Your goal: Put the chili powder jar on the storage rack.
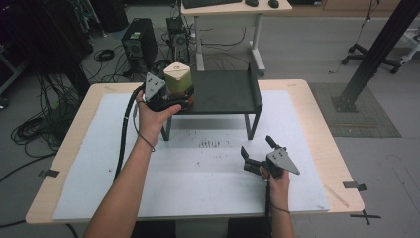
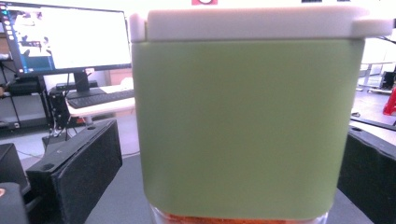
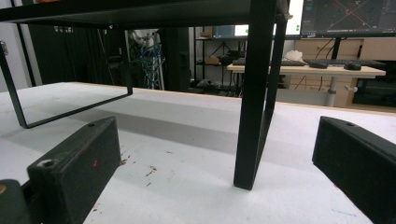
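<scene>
Two tools are in play, one in each hand, along with one black shelf and one green container. Nearest, the right tool [image 1: 257,151] rests low over the white mat [image 1: 198,173] on the tabletop [image 1: 74,148], on the right side, with its jaws spread apart and nothing between them. Farther off and to the left, the left tool [image 1: 171,101] is raised to the near left corner of the black shelf [image 1: 223,91], where the green container [image 1: 177,77] stands upright with its white lid on. Its jaws stand wide on either side of the container, and gaps show between pads and wall, so it is not gripping.

The high view gives the whole layout: both forearms, the shelf on its thin legs, and the far desk [image 1: 233,7]. The left gripper view adds the container's close detail: a pale green wall [image 2: 247,126], the white lid [image 2: 252,21], and an orange band along the bottom edge. The right gripper view looks under the shelf, showing one black leg [image 3: 254,93] planted on the mat just ahead of the jaws.
</scene>
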`<action>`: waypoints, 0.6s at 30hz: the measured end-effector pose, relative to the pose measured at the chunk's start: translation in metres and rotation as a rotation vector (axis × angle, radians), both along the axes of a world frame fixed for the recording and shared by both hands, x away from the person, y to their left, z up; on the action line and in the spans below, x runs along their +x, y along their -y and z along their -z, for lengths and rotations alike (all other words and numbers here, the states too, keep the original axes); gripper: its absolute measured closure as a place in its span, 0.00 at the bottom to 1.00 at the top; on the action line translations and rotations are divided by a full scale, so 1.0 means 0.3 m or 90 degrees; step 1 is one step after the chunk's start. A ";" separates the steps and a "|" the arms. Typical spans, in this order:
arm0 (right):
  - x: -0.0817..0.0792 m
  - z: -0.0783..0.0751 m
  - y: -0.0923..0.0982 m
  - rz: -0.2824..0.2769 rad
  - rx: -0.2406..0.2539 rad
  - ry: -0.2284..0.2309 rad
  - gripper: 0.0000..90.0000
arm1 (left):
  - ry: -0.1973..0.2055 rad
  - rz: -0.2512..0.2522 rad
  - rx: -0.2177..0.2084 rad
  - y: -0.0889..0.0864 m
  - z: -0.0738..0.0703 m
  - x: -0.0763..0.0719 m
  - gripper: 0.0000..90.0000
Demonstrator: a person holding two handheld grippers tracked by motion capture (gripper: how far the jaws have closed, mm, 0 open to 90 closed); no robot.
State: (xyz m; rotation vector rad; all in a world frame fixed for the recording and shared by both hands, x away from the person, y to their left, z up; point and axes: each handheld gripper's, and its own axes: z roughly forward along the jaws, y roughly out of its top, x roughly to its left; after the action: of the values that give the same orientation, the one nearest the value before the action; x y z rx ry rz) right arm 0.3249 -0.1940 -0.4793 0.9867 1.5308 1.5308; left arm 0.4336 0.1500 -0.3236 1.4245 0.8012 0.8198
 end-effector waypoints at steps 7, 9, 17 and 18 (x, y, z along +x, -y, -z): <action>0.000 0.000 0.000 0.000 0.000 0.000 0.01 | 0.001 0.003 0.001 -0.004 -0.004 -0.005 0.00; 0.000 0.000 0.000 0.000 0.001 0.000 0.01 | 0.000 0.003 0.005 -0.002 -0.007 -0.012 0.00; 0.000 0.000 0.000 0.000 0.000 0.000 0.01 | 0.006 0.000 0.009 -0.007 -0.028 -0.052 0.00; 0.000 0.000 0.000 0.000 0.000 0.000 0.01 | 0.006 -0.005 0.012 -0.010 -0.031 -0.058 0.00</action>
State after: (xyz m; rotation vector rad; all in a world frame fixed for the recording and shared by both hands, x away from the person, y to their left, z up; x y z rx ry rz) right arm 0.3247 -0.1940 -0.4793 0.9867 1.5294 1.5312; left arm 0.4163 0.1530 -0.3142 1.4345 0.7942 0.8411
